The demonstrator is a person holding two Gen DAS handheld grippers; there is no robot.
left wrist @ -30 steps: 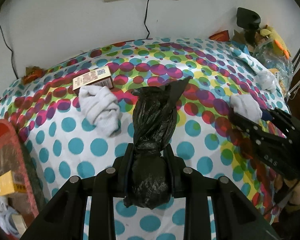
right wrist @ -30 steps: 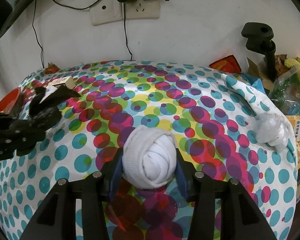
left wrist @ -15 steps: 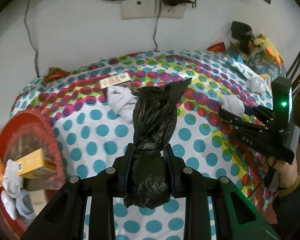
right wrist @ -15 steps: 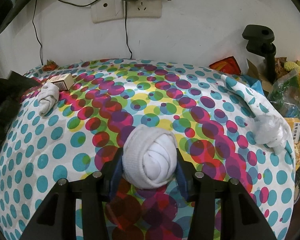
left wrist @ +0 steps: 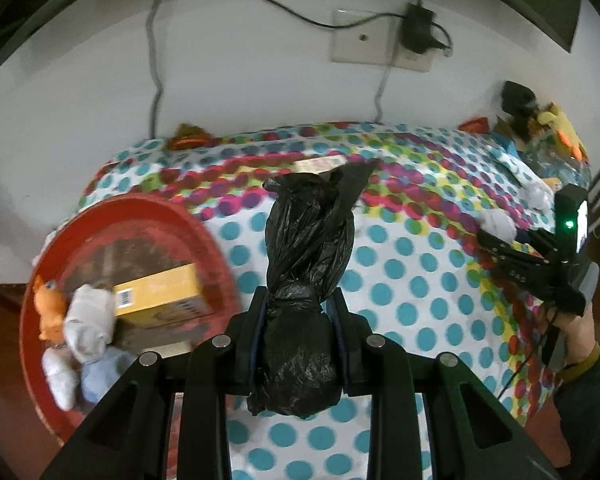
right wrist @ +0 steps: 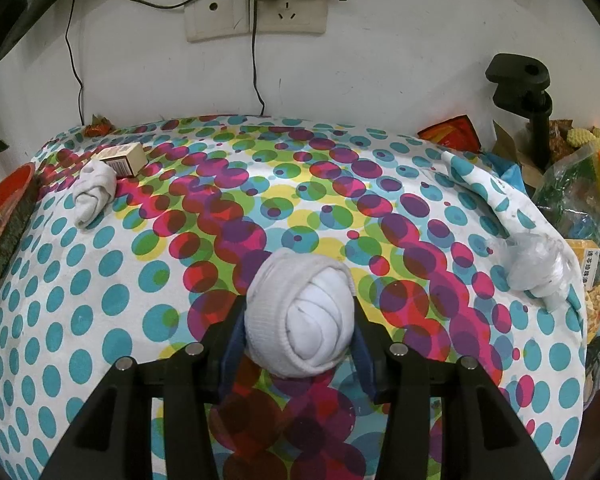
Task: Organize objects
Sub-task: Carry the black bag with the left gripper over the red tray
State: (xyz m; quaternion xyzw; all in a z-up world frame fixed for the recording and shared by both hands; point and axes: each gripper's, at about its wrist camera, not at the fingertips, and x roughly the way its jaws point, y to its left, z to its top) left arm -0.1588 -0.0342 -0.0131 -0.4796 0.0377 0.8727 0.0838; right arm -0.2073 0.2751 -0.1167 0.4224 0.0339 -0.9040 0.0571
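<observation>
Left claw [left wrist: 300, 312] pinches a crinkled, knotted black bag [left wrist: 306, 280].

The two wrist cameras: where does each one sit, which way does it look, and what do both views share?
Left wrist: sits on the left gripper, looks down along its fingers at the black bag they clamp, the red tray beyond; the person's hand shows.
Right wrist: sits on the right gripper, looks down at the rolled white sock it grips.
Shared: the dotted cloth, wall socket, small box.
</observation>
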